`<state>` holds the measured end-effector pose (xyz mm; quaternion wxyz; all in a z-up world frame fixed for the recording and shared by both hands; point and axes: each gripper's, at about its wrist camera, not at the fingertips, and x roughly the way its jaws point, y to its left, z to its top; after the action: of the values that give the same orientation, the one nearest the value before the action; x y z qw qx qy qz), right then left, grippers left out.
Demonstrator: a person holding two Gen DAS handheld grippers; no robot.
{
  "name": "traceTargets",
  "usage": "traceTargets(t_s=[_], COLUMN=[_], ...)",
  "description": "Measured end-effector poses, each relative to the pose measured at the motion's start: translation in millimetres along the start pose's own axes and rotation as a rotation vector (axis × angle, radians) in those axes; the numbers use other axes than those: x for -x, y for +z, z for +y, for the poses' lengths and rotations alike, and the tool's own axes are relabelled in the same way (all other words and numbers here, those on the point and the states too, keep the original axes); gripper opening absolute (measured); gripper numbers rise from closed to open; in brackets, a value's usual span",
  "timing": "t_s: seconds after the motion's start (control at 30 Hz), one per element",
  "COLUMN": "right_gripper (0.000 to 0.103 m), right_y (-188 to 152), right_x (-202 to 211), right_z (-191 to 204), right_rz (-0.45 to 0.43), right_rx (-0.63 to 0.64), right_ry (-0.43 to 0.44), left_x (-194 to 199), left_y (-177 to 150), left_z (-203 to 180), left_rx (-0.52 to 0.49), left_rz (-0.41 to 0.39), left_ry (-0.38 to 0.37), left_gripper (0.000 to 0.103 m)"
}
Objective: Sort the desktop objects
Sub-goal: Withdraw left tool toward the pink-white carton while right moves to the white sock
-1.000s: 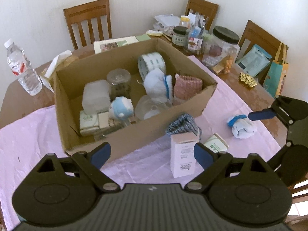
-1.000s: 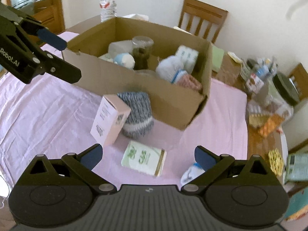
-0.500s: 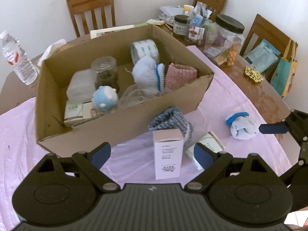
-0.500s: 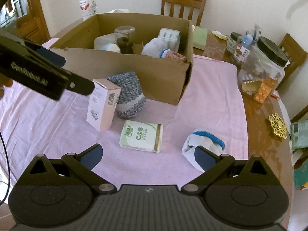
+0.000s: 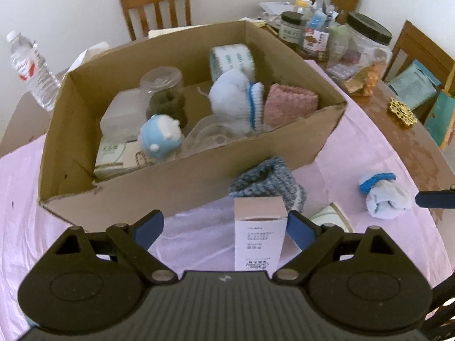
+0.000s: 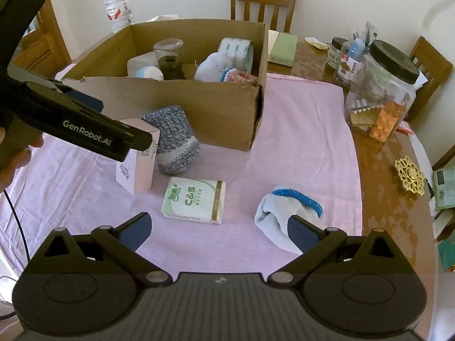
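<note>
brightness: soft daylight, even, both views well lit
source: seems to come from the left in the right wrist view; cannot confirm a window
shadows: faint; cardboard box (image 6: 216, 108) throws a pale shadow on the pink cloth (image 6: 298, 142)
glare: sheen on the wooden table (image 6: 378, 153) and plastic jar (image 6: 381, 91)
blur: slight smear on box contents in the left wrist view; blue toy (image 5: 160, 139) soft
distortion: strong fisheye, dark corners, chairs bent at edges
focus: gripper bodies at the bottom slightly soft

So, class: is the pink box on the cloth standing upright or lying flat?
Upright. The pink box stands on its narrow end on the cloth, taller than wide, beside the knitted pouch.
</note>
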<state>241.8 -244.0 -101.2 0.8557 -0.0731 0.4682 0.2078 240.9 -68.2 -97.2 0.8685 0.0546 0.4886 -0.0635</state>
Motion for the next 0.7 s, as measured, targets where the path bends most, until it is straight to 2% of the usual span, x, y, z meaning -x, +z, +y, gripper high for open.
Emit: traceTargets(t_s=[0.33, 0.47, 0.7], right_gripper=[0.103, 0.103, 0.103], right_y=[4, 5, 5], right_x=[-2, -2, -3], right_z=[1, 2, 5], right_rz=[0.001, 0.001, 0.004], right_rx=[0.001, 0.006, 0.008], right_ry=[0.019, 0.018, 0.017], left_x=[-1, -1, -4], left_y=[-15, -22, -29], left_z=[32, 37, 37], left_rx=[0.076, 0.070, 0.043], left_rz=[0.022, 0.035, 0.023], left_ry=[0.049, 0.061, 0.036], left_gripper=[0.093, 0.093, 0.093])
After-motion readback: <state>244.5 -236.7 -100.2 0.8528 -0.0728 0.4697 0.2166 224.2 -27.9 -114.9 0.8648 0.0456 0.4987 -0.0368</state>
